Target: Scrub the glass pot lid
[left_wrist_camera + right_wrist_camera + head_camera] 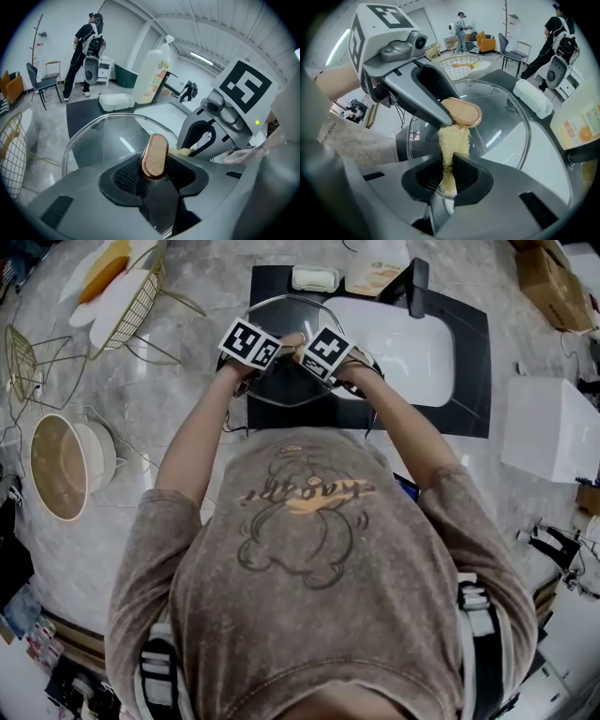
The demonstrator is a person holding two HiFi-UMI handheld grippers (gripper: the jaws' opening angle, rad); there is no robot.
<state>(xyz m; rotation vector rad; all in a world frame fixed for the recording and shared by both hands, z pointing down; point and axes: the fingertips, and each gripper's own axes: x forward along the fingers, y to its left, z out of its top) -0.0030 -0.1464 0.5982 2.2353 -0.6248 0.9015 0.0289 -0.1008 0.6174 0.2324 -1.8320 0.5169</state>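
Clamped in left gripper (151, 180), jaws partly apart: knob (154, 154) of glass pot lid (506, 117). Pinched in right gripper (449, 180), jaws narrow: yellow scrubber (452, 145), pressed on glass beside knob. Lid above dark mat (469, 399), rim at left edge of sink (412, 352).

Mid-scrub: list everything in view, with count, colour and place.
glass pot lid: 1, clear, copper-coloured knob, over the sink's left edge
loofah scrubber: 1, pale yellow, at the lid's knob
sink: 1, white basin, black surround, in front
faucet: 1, black, behind the basin
soap bottle: 1, white, behind the sink
tray: 1, white, behind the lid
wire baskets: 2, gold, counter's left
bowl: 1, white, beige inside, counter's left
box: 1, white, counter's right
left gripper: 1, grey, jaws shut on the knob
right gripper: 1, grey, jaws shut on the scrubber
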